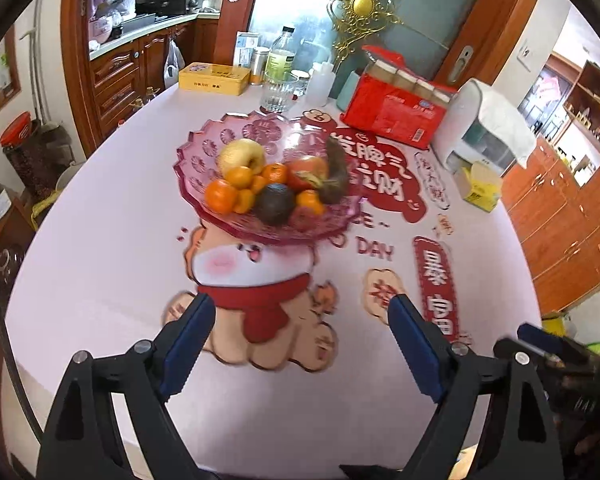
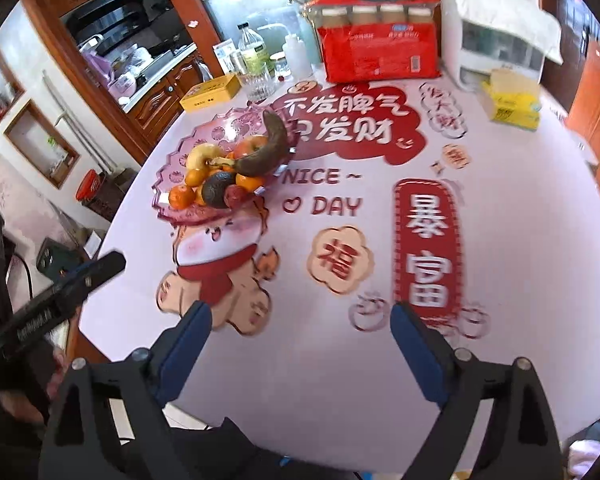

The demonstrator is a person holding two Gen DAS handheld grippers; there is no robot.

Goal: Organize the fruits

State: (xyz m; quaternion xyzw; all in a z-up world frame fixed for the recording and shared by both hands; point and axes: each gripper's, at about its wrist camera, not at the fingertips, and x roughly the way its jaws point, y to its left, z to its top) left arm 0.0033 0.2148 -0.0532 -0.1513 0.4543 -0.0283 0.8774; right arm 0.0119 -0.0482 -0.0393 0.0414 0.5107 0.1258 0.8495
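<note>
Both sets of fingers are spread and empty: left gripper (image 1: 302,344), right gripper (image 2: 302,346). The pink fruit bowl (image 1: 204,184) sits ahead on the tabletop (image 1: 100,280), apparently nearer the left; its browned banana (image 2: 270,146) runs up-right

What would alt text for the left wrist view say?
A pink fruit bowl heaped with oranges, an apple and a dark banana sits on a pale table. The left gripper hovers open and empty in front.
</note>
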